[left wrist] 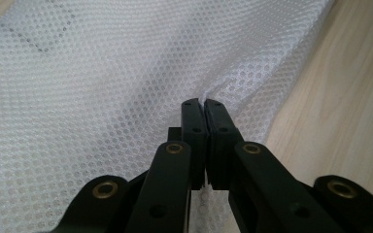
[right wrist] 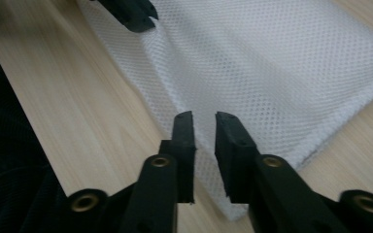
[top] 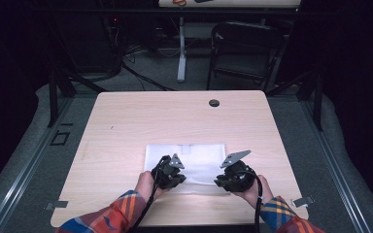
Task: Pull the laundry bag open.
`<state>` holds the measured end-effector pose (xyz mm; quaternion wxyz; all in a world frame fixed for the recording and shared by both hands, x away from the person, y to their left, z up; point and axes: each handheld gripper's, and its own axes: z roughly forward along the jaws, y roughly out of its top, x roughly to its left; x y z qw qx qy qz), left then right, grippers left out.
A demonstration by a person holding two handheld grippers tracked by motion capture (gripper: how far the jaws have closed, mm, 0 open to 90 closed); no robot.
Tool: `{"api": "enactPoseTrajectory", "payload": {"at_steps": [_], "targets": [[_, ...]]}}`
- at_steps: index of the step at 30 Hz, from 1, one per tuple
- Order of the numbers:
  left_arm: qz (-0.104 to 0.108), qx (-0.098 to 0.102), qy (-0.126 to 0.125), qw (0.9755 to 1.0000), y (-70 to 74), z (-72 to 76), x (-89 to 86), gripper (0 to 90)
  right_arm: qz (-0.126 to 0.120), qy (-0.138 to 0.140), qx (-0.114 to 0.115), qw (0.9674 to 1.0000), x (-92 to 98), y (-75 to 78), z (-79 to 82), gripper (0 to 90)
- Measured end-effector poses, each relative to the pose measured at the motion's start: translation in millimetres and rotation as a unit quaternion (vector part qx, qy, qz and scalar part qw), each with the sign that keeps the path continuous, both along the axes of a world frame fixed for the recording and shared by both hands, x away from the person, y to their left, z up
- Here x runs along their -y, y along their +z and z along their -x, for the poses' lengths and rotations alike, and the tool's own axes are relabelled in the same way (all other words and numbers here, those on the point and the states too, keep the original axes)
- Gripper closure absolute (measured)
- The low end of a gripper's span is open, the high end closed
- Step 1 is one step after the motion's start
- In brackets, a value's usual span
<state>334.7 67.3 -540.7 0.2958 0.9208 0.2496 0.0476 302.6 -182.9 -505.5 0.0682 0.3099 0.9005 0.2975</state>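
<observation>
White mesh cloth [top: 194, 162] lying flat near the front edge of the wooden counter [top: 126, 126], about midway between the left and right edges. Left gripper [left wrist: 204, 104] pressed together, pinching a fold of the mesh at the cloth's near left corner. Right gripper [right wrist: 204, 119] over the near right corner, jaws a narrow gap apart above the mesh, not yet pinching it. Both hands coming in from the front edge.
</observation>
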Motion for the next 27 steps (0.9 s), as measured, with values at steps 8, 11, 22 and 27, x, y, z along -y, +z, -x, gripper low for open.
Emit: {"api": "enactPoseTrajectory", "payload": {"at_steps": [8,11,22,27], "targets": [[0.019,0.023,0.014,0.9995,12.7,0.7,-2.3,88.5,0.003,0.020,0.012,0.9997,-16.0,-5.5,5.0,90.0],[0.022,0.024,0.016,0.9993,14.1,0.0,-2.7,88.5,0.006,0.031,0.016,0.9994,-20.1,-7.3,5.3,90.0],[0.027,0.028,0.031,0.9988,18.7,-1.9,-4.7,88.5,0.044,0.043,0.037,0.9974,-47.6,-34.8,-5.9,90.0],[0.022,0.027,0.035,0.9988,19.2,-1.5,-4.0,88.5,0.047,0.049,0.048,0.9966,-60.9,-47.0,-7.4,90.0]]}}
